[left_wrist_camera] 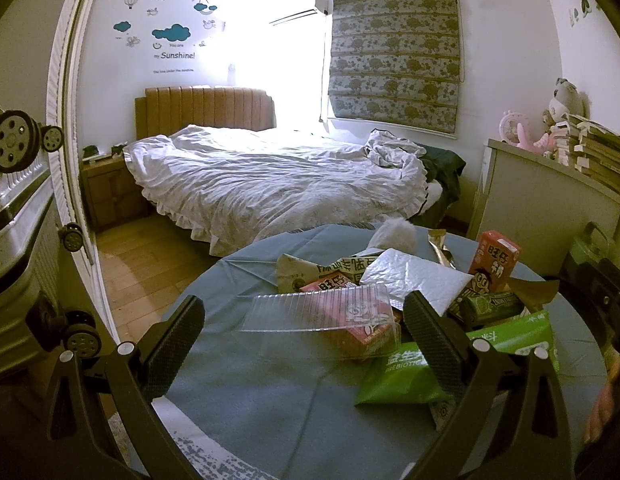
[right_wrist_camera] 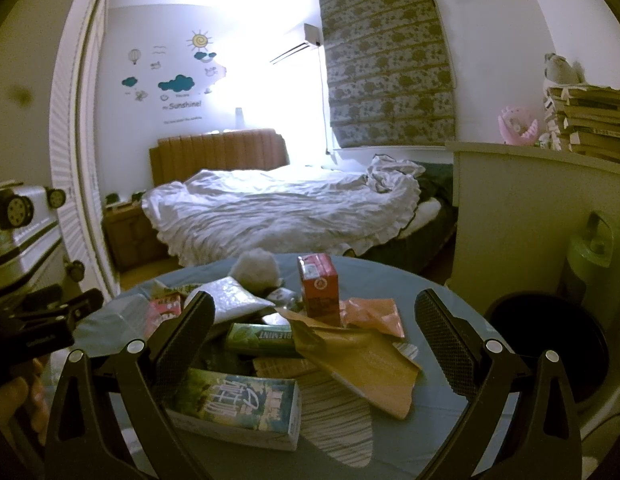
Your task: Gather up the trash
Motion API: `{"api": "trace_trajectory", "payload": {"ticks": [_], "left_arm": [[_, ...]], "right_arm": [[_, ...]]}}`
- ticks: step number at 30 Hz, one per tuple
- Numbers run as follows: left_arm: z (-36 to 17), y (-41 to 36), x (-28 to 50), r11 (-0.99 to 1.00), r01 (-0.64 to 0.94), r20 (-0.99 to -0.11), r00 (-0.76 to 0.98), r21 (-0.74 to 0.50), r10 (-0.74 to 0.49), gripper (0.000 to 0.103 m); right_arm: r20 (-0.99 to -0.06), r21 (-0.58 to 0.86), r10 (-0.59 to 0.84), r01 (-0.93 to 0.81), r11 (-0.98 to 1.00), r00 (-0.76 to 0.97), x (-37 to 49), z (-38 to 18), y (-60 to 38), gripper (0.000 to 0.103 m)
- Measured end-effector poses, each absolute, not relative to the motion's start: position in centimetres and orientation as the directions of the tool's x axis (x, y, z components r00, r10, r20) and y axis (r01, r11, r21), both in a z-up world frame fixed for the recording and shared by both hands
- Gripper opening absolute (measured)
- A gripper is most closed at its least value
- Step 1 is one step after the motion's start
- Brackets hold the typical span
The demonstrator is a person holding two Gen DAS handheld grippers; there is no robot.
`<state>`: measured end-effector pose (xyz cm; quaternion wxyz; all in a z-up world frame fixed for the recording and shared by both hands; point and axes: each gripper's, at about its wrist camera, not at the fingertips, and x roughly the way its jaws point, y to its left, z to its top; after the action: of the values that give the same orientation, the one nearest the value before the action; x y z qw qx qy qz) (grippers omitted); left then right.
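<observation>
A round table with a blue cloth holds a pile of trash. In the left wrist view I see a clear plastic tray lying over a pink carton, a green packet, a silver foil bag and an upright red drink carton. My left gripper is open, its fingers on either side of the clear tray. In the right wrist view my right gripper is open above a brown paper envelope, a green gum box, a green-blue box and the red carton.
A black bin stands right of the table. A white cabinet with stacked books is behind it. A bed lies beyond the table. A silver suitcase stands at the left by a white louvred door.
</observation>
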<state>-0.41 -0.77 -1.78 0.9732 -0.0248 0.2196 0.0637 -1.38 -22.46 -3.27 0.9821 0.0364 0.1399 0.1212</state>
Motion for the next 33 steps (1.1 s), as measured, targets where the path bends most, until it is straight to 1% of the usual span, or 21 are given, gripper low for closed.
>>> {"api": "trace_trajectory", "payload": {"ticks": [26, 28, 30, 31, 32, 33], "left_arm": [[-1.7, -0.6, -0.6, 0.992, -0.127, -0.425, 0.899, -0.027, 0.103, 0.098], [-1.6, -0.5, -0.9, 0.996, -0.066, -0.417, 0.908, -0.063, 0.034, 0.098], [-1.4, -0.4, -1.2, 0.995, 0.042, -0.406, 0.911, -0.092, -0.076, 0.098], [-1.4, -0.3, -1.3, 0.988, 0.130, -0.400, 0.904, -0.083, -0.152, 0.098], [-1.3, -0.4, -1.4, 0.982, 0.183, -0.403, 0.896, -0.053, -0.189, 0.098], [-1.3, -0.5, -1.5, 0.978, 0.206, -0.405, 0.892, -0.026, -0.199, 0.098]], "right_arm": [[-0.269, 0.103, 0.244, -0.224, 0.969, 0.932, -1.3, -3.1, -22.5, 0.099], [-0.284, 0.111, 0.250, -0.228, 0.967, 0.926, -1.1, -3.2, -22.8, 0.099], [-0.322, 0.143, 0.293, -0.259, 0.955, 0.900, -0.3, -3.5, -23.9, 0.099], [-0.349, 0.163, 0.308, -0.266, 0.950, 0.885, 0.2, -3.6, -24.4, 0.099], [-0.358, 0.172, 0.317, -0.272, 0.947, 0.878, 0.3, -3.7, -24.6, 0.099], [-0.380, 0.208, 0.352, -0.292, 0.934, 0.855, 0.8, -3.6, -25.6, 0.099]]}}
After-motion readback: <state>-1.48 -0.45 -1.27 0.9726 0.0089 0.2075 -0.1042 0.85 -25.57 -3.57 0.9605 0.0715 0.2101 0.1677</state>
